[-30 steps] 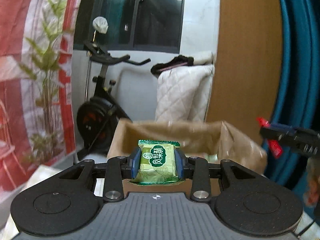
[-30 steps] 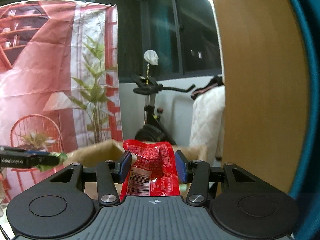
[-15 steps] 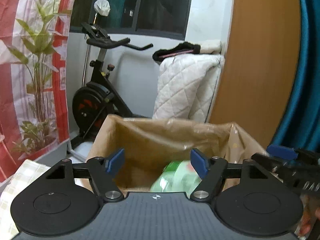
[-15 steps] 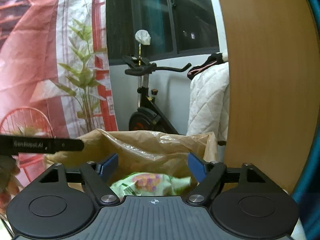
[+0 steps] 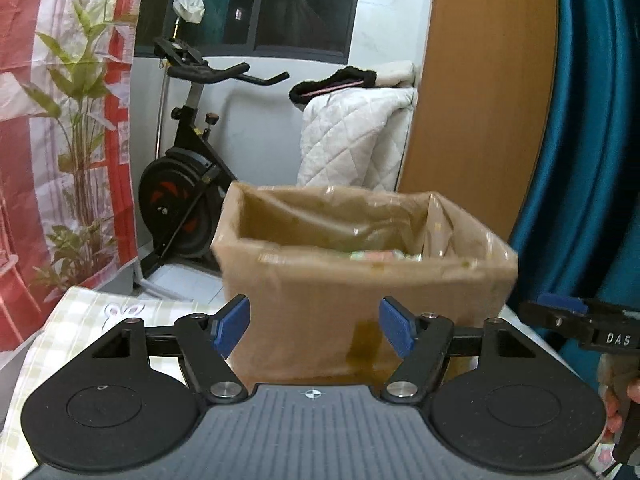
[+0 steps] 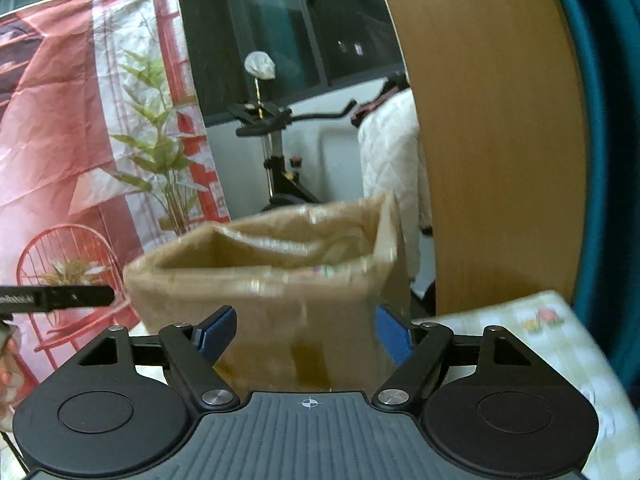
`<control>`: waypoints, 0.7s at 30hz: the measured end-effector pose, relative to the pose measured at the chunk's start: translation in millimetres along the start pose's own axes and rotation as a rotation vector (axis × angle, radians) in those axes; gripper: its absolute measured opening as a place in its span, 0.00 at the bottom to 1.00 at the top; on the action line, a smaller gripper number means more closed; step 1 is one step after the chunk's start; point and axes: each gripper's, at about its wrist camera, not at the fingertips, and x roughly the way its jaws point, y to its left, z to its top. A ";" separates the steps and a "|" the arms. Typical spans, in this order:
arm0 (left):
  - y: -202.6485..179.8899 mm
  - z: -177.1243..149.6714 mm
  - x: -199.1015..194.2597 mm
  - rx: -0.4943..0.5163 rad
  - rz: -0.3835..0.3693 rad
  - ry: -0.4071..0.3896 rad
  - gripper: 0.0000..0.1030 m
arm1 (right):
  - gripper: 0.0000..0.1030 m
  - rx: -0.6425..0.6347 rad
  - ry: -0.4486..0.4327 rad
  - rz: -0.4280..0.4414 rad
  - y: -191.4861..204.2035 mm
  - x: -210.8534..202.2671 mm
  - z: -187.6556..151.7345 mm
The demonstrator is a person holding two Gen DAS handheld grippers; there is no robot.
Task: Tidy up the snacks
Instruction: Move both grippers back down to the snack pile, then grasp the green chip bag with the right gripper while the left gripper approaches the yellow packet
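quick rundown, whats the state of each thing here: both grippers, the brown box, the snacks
left gripper: open, nothing between its blue fingers, its jaws have just been opening
right gripper: open, empty, its jaws have just been opening
brown cardboard box: upright, top open, lined with clear film
snack packets: inside the box, only their tops showing, blurred

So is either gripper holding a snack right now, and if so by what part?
Neither holds anything. The left gripper and right gripper have just been opening; both stand open and empty in front of the brown box.
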 end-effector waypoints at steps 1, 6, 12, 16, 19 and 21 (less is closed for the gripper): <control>1.1 -5.8 -1.3 -0.001 0.004 0.009 0.71 | 0.74 0.005 0.011 -0.001 1.5 -1.4 -7.3; 7.8 -37.6 -2.7 -0.039 0.014 0.060 0.71 | 0.86 0.050 0.085 -0.018 5.5 -1.1 -51.1; 13.1 -64.7 -4.3 -0.042 0.012 0.091 0.71 | 0.86 0.108 0.199 -0.037 18.8 11.0 -96.3; 16.4 -73.2 -0.6 -0.048 0.006 0.100 0.71 | 0.86 0.192 0.271 0.017 24.4 26.7 -114.6; 18.0 -78.9 4.1 -0.060 0.000 0.101 0.71 | 0.87 0.268 0.306 0.007 21.3 42.4 -117.9; 17.4 -83.7 7.5 -0.069 -0.010 0.104 0.68 | 0.87 0.321 0.316 -0.012 17.0 52.7 -117.2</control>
